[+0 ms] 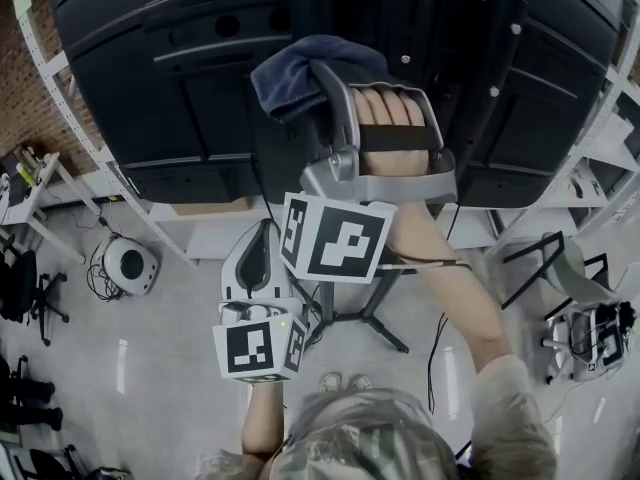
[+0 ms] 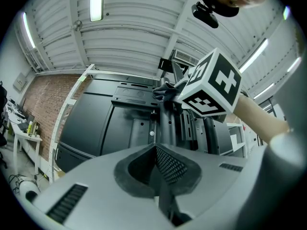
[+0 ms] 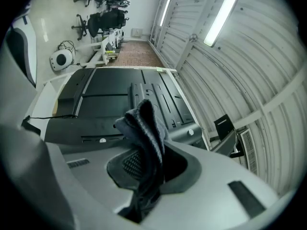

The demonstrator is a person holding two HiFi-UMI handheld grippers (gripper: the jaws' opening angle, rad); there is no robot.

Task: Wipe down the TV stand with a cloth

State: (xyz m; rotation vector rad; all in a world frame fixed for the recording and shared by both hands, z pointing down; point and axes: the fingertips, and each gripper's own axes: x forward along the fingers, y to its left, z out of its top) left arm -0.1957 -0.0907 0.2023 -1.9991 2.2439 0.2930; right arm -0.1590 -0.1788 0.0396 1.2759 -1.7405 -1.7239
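Note:
A large black screen back (image 1: 170,78) on its stand fills the top of the head view; the stand's black column (image 2: 165,123) rises ahead in the left gripper view. My right gripper (image 1: 322,80) is raised against the panel and is shut on a dark blue cloth (image 1: 300,68). In the right gripper view the cloth (image 3: 144,128) stands bunched up out of the right gripper (image 3: 148,174). My left gripper (image 1: 263,230) hangs lower and nearer, apart from the panel. In its own view the left gripper (image 2: 160,174) is shut, nothing between its pads.
The stand's black legs (image 1: 372,320) spread on the grey floor below. White shelf frames (image 1: 70,118) flank the screen on both sides. A round white device (image 1: 130,265) with cables lies left, office chairs (image 1: 20,288) far left, a small cart (image 1: 590,333) right.

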